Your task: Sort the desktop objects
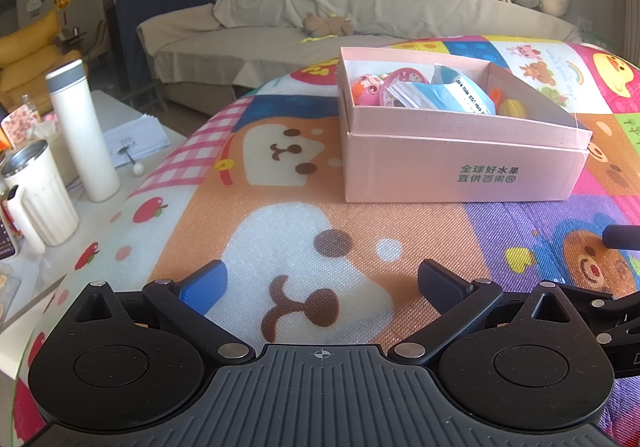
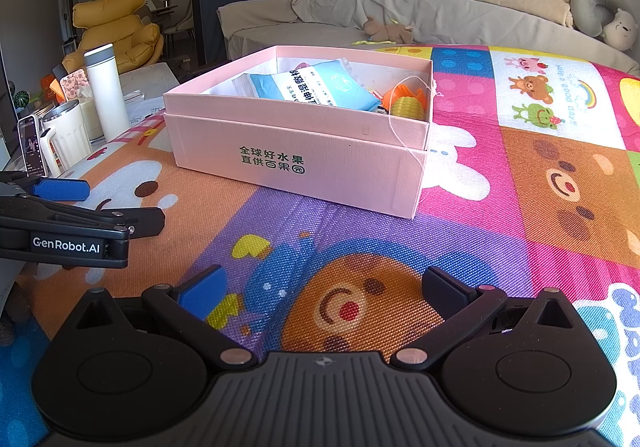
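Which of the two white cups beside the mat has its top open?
The short ribbed mug with a handle: its metal rim shows. The tall bottle wears a grey cap.

The pink box (image 2: pixel 304 151) carries two lines of green print on its front wall, 全球好水果 above 直供百果园. The left gripper (image 2: pixel 108 207), seen from the right wrist camera, bears a white "GenRobot.AI" label on its black side. The blue packet (image 2: pixel 320 87) inside the box has Chinese print too tilted to read surely.
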`<state>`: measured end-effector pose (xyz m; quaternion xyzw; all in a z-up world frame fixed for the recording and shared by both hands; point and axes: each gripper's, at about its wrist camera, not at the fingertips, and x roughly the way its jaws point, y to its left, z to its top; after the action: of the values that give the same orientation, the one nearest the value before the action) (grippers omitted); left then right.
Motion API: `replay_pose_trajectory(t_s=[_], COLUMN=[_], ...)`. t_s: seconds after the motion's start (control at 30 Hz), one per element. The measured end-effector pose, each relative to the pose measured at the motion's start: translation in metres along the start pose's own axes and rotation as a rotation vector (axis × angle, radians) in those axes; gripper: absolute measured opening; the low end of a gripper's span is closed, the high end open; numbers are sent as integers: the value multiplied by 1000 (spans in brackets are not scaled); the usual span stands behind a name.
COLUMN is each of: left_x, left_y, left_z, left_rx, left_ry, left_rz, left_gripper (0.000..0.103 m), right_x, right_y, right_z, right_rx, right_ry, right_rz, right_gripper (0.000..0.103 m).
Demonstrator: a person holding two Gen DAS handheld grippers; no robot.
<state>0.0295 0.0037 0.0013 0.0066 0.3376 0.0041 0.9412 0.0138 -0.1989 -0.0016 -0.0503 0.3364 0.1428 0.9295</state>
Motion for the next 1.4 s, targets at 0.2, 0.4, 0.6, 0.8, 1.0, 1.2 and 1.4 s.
replay_pose_trajectory(t_s=[0.2,0.4,0.6,0.8,1.0,1.2,1.4], left_x=[-1,-1,-2,-2,-2,-2,-2], left_y=[5,6,6,4,4,4,4], left_z=[2,4,3,1,1,1,2], left_rx=[12,3,0,-4,-6,-7,-10], left_ry=[20,51,46,31,30,29,30], left_rz=[-33,-41,-41,-29,-31,-33,-37], left_gripper=[103,103,103,103,103,103,103], right_x=[0,0,-1,0,0,0,0], right_y=[0,0,0,0,0,0,0], right_z=[0,0,0,0,0,0,0], right_rx=[0,0,0,0,0,0,0], right_ry=[0,0,0,0,0,0,0], right_rz=[0,0,0,0,0,0,0], right_gripper=[103,103,103,103,103,103,103])
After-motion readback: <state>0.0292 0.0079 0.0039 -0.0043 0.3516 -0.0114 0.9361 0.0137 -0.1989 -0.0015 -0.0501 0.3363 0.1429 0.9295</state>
